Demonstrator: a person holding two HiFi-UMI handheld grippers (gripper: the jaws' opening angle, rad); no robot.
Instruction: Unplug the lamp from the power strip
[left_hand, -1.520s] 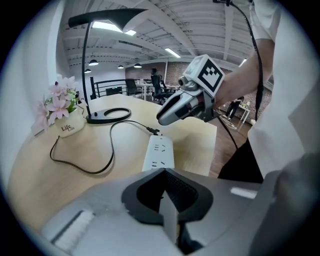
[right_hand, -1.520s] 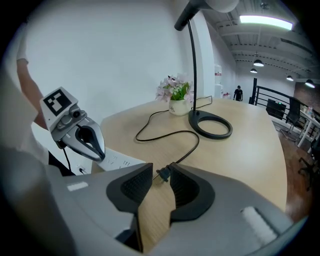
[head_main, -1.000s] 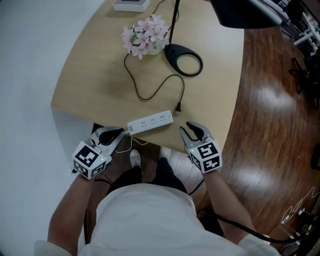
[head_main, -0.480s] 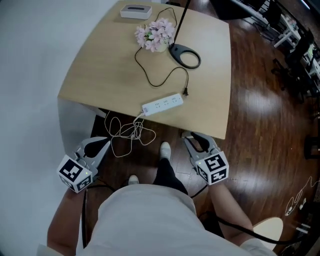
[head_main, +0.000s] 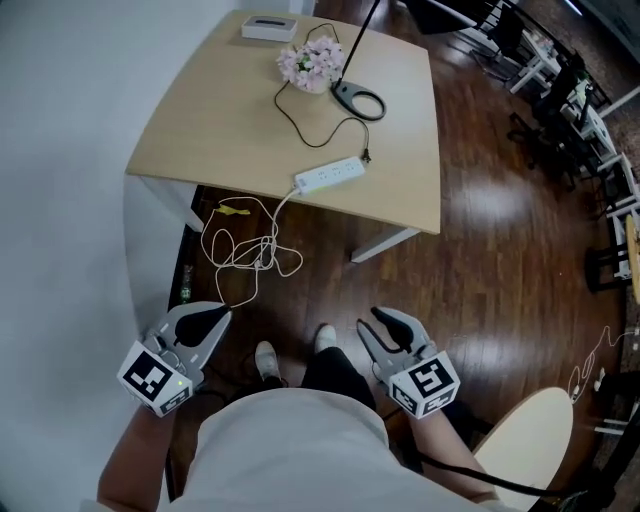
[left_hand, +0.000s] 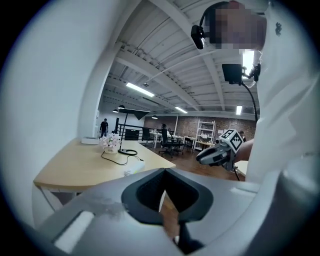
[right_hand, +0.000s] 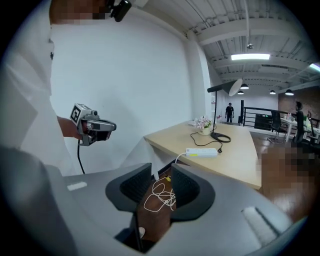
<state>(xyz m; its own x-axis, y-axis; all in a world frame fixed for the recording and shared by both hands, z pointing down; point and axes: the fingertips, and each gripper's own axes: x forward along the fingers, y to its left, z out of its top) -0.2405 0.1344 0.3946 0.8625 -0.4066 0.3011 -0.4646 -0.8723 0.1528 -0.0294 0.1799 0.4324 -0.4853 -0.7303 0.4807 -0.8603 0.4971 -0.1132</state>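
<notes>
The white power strip (head_main: 328, 175) lies near the front edge of the wooden table (head_main: 210, 110). The black lamp cord's plug (head_main: 366, 156) rests on the tabletop just beyond the strip's right end, outside the sockets. The cord loops back to the lamp's ring base (head_main: 358, 99). My left gripper (head_main: 218, 318) hangs over the floor far short of the table, jaws together and empty. My right gripper (head_main: 372, 322) is level with it, jaws slightly apart and holding nothing. The strip (right_hand: 202, 151) shows far ahead in the right gripper view.
A pink flower pot (head_main: 312, 63) and a white box (head_main: 270, 27) stand at the table's far end. The strip's white cable (head_main: 245, 245) coils on the wooden floor below the table edge. A pale round chair seat (head_main: 525, 440) is at my right. Office chairs (head_main: 560, 90) stand beyond.
The view has pulled well back from the table. Both grippers, close to the table edge and strip a second ago, are now far from it over the floor. The plug stays out.
</notes>
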